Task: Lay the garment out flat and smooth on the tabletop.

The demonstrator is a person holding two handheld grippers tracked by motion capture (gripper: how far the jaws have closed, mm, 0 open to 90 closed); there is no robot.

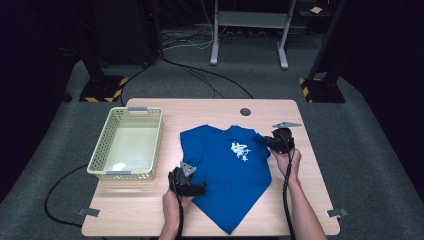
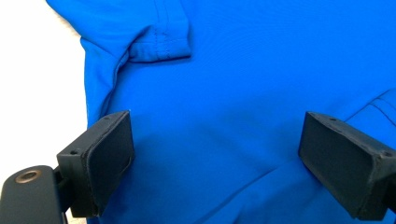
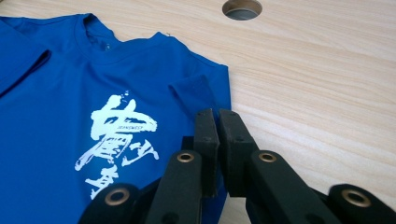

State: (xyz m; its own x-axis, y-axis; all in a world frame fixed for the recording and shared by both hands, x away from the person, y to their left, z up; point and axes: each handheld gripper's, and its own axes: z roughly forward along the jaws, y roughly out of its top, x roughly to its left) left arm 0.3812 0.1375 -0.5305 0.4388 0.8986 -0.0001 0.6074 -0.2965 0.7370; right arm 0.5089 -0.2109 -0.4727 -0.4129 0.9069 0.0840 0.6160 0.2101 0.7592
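Blue cotton T-shirt with a white brush-script print (image 1: 225, 170) lies front-up on the pale wooden worktop (image 1: 300, 200), partly folded to a point at my near edge, right of the empty pale green plastic basket (image 1: 100, 150). My right gripper (image 3: 217, 122) is pressed together at the shirt's right edge by the turned-in sleeve; whether cloth is caught there, I cannot tell. My left gripper (image 2: 215, 154) is spread wide just over the fabric. I judge a fold is in hand: pinch both layers cleanly, lift low, and carry both sides evenly so no wrinkle forms.
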